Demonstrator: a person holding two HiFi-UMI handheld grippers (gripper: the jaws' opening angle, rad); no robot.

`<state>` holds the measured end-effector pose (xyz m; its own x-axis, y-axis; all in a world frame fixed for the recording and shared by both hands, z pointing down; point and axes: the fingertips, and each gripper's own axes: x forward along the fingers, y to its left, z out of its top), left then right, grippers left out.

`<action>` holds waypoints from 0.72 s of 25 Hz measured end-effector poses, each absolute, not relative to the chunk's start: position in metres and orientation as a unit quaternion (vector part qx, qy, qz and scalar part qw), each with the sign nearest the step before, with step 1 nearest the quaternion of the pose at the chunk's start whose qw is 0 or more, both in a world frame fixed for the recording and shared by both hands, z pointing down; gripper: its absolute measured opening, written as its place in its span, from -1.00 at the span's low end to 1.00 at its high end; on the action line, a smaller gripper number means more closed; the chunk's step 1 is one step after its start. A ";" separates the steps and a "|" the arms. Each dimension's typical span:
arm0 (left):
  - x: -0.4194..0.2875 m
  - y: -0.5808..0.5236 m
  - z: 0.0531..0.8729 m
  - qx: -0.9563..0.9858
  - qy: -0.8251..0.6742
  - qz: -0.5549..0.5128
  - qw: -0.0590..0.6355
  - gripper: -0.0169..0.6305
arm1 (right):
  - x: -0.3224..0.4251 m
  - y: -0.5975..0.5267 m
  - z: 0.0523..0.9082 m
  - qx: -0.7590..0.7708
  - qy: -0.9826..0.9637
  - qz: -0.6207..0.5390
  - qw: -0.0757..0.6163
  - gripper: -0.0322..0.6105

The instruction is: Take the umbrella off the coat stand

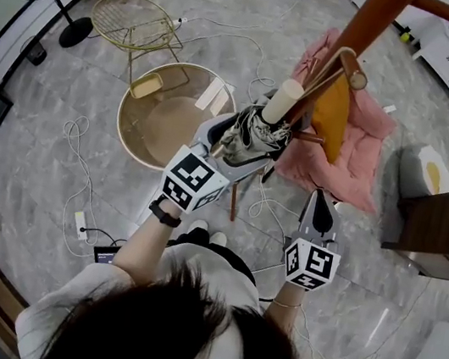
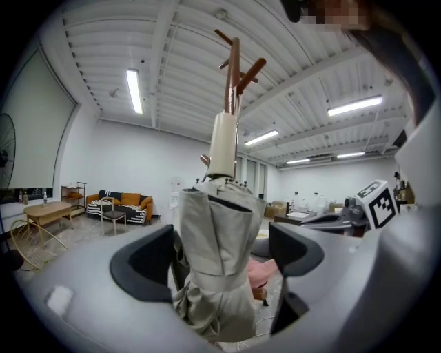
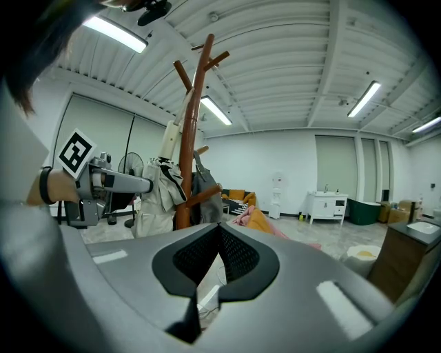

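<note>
One raised left gripper [image 1: 243, 145] straddles the umbrella [image 2: 219, 227], perhaps gripping

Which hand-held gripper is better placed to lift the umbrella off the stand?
Left. The left hand-held gripper already has its jaws closed around the umbrella, right beside the stand. The right hand-held gripper is shut, empty and apart from the umbrella.

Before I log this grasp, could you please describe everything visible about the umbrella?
The umbrella is folded, its beige-grey fabric bunched in loose pleats and cinched by a strap. A smooth cream cylindrical handle points up beside the wooden coat stand. It stands roughly upright between the jaws of the left gripper, which close on its fabric from both sides.
</note>
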<state>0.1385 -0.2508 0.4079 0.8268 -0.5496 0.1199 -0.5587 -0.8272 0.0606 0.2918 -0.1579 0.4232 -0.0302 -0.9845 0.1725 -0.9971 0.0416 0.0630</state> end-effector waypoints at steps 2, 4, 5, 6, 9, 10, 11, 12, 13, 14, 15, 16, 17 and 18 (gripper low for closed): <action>0.140 -0.255 0.412 0.955 -0.288 0.050 0.050 0.48 | 0.293 -0.157 0.425 0.693 -0.715 0.041 0.086 -0.89; 0.142 -0.259 0.415 0.955 -0.287 0.049 0.054 0.49 | 0.292 -0.156 0.428 0.693 -0.714 0.044 0.088 -0.89; 0.143 -0.261 0.417 0.955 -0.287 0.049 0.057 0.50 | 0.292 -0.157 0.429 0.692 -0.715 0.045 0.089 -0.89; 0.145 -0.263 0.420 0.955 -0.286 0.050 0.059 0.50 | 0.292 -0.157 0.430 0.691 -0.715 0.046 0.090 -0.89; 0.148 -0.268 0.425 0.955 -0.286 0.051 0.063 0.51 | 0.288 -0.157 0.434 0.688 -0.718 0.049 0.092 -0.89; 0.148 -0.269 0.426 0.955 -0.286 0.051 0.063 0.51 | 0.287 -0.156 0.435 0.687 -0.719 0.050 0.092 -0.89; 0.149 -0.270 0.427 0.955 -0.286 0.051 0.064 0.51 | 0.287 -0.156 0.436 0.686 -0.720 0.051 0.092 -0.89; 0.150 -0.271 0.428 0.955 -0.286 0.052 0.064 0.51 | 0.287 -0.156 0.436 0.686 -0.720 0.052 0.091 -0.89; 0.151 -0.272 0.428 0.955 -0.286 0.052 0.064 0.51 | 0.287 -0.156 0.437 0.686 -0.720 0.052 0.091 -0.89; 0.152 -0.273 0.429 0.955 -0.285 0.052 0.063 0.51 | 0.287 -0.156 0.436 0.686 -0.720 0.052 0.091 -0.89; 0.153 -0.274 0.429 0.955 -0.284 0.051 0.063 0.51 | 0.287 -0.156 0.436 0.686 -0.720 0.051 0.091 -0.89; 0.155 -0.275 0.429 0.956 -0.282 0.051 0.063 0.51 | 0.288 -0.157 0.435 0.686 -0.720 0.050 0.091 -0.89; 0.156 -0.276 0.429 0.956 -0.280 0.052 0.063 0.50 | 0.288 -0.157 0.434 0.687 -0.719 0.050 0.091 -0.89; 0.157 -0.277 0.430 0.957 -0.279 0.052 0.064 0.50 | 0.289 -0.157 0.434 0.688 -0.719 0.049 0.090 -0.89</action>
